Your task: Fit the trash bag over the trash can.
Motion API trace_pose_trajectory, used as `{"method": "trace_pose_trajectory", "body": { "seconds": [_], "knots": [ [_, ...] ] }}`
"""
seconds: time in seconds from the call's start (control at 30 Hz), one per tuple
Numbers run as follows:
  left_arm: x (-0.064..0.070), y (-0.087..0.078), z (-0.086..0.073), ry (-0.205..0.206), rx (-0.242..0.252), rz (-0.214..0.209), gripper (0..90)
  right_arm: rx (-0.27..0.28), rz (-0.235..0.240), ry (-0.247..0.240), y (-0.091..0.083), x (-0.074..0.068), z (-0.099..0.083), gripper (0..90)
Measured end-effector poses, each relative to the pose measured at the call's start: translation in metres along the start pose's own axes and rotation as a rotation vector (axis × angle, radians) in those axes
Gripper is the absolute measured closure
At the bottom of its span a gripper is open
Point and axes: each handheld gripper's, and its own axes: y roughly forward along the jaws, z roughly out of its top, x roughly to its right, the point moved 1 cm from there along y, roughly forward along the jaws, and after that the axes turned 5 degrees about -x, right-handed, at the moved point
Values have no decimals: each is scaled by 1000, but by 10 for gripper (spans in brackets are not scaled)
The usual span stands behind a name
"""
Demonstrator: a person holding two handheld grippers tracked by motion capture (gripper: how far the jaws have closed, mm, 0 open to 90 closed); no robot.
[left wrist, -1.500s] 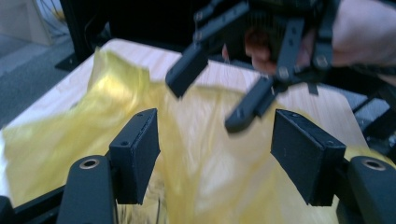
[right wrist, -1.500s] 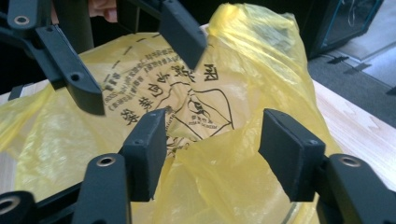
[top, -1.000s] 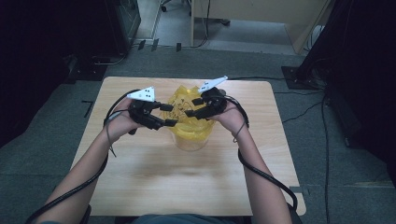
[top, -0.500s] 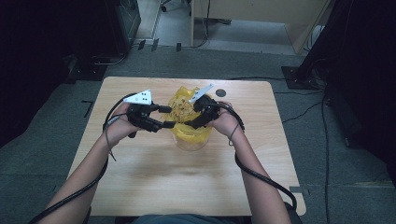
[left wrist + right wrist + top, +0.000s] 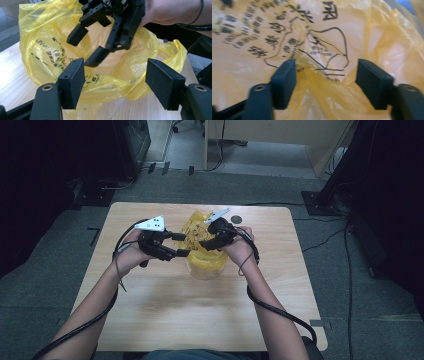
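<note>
A crumpled yellow plastic bag (image 5: pixel 204 257) with black print stands on the wooden table (image 5: pixel 165 320), its mouth open upward. My left gripper (image 5: pixel 181 245) is at the bag's left side, open, with the bag's rim (image 5: pixel 105 86) between its spread pads (image 5: pixel 72 82) but not pinched. My right gripper (image 5: pixel 206 242) reaches in from the right over the bag's mouth, open. The left gripper view shows that right gripper (image 5: pixel 86 48) tilted down into the opening with nothing held. In the right gripper view the open jaws (image 5: pixel 328 82) hover close over the printed plastic (image 5: pixel 317 37).
A small dark disc (image 5: pixel 236 219) lies on the table behind the right hand. Cables trail from both grippers along the forearms. Dark equipment stands off the left and right of the table, and a wooden desk (image 5: pixel 280 135) is at the back.
The right gripper has swung left and dipped toward the bag's mouth. The left gripper has hardly moved. Both stay open.
</note>
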Motion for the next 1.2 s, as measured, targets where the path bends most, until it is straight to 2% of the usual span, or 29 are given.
{"method": "trace_pose_trajectory", "body": {
  "seconds": [0.1,0.17,0.3,0.4,0.63,0.93,1.2],
  "knots": [
    [0,-1,3,-3,-18,15,312,56,30,7,-3,-1,-2,232],
    [0,-3,5,-10,-26,27,305,93,48,15,-8,0,-2,229],
    [0,-10,12,-16,-9,33,300,158,54,-13,-22,0,0,206],
    [0,-16,16,-24,-10,46,292,197,76,-17,-35,0,1,205],
    [-3,-26,17,-31,-29,67,292,209,86,-15,-55,4,-11,198],
    [-9,-39,14,-47,-34,98,293,227,61,-14,-76,13,-31,194],
    [-15,-45,5,-63,-50,124,293,224,51,0,-83,20,-50,193]
  ]
}}
